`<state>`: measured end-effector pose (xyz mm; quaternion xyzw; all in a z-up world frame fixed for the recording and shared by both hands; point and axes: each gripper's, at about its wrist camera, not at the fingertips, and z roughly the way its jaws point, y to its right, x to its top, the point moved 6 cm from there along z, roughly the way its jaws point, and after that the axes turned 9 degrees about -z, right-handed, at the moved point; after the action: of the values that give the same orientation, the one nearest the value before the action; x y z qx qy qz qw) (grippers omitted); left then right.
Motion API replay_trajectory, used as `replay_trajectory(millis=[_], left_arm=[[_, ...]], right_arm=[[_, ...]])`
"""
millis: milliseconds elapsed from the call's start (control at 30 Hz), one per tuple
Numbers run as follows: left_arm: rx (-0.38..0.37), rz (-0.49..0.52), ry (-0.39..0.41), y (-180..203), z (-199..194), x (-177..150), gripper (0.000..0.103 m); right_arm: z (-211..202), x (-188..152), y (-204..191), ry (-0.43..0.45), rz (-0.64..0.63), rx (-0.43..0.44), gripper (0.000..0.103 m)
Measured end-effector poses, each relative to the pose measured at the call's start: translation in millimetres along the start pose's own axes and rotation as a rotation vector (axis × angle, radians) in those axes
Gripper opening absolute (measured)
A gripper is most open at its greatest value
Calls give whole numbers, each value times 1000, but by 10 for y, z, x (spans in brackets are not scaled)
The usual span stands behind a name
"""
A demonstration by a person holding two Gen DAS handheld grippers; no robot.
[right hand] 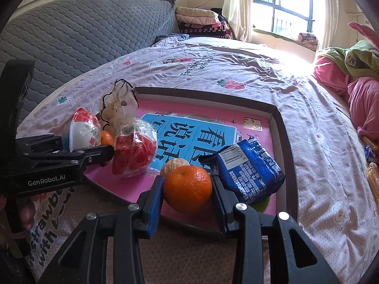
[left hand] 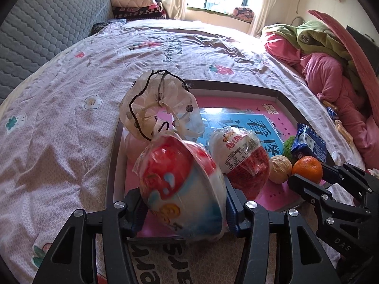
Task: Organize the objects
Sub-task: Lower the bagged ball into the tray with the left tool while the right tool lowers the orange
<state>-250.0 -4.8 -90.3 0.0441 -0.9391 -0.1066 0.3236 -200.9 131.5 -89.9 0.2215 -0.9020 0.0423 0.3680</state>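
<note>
On the far left sits a see-thru bag w/ a black drawstring [left hand: 156,104], standing up in the left corner of the shallow box lid [left hand: 236,87] on the bed. Next, the left gripper [left hand: 182,203] squeezes a wrapped toy egg [left hand: 180,184] from both sides, low over the lid's near edge, prob so it can be set down inside. The egg's long way tilts up & away, red end far, white-blue end near. A 2nd wrapped egg [left hand: 239,153] lies in the lid just beside it, then a walnut [left hand: 280,165]. To the right, the right gripper [right hand: 187,189] pinches a round mandarin [right hand: 187,189] above the near edge, right by a blue snack pack [right hand: 248,168] lying flat.
</note>
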Motion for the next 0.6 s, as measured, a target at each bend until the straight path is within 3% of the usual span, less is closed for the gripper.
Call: replay_trajectory(millis=[600], left_arm=[[-1, -22, 0, -68, 105, 18, 55]], right_arm=[[148, 51, 18, 18, -27, -26, 39]])
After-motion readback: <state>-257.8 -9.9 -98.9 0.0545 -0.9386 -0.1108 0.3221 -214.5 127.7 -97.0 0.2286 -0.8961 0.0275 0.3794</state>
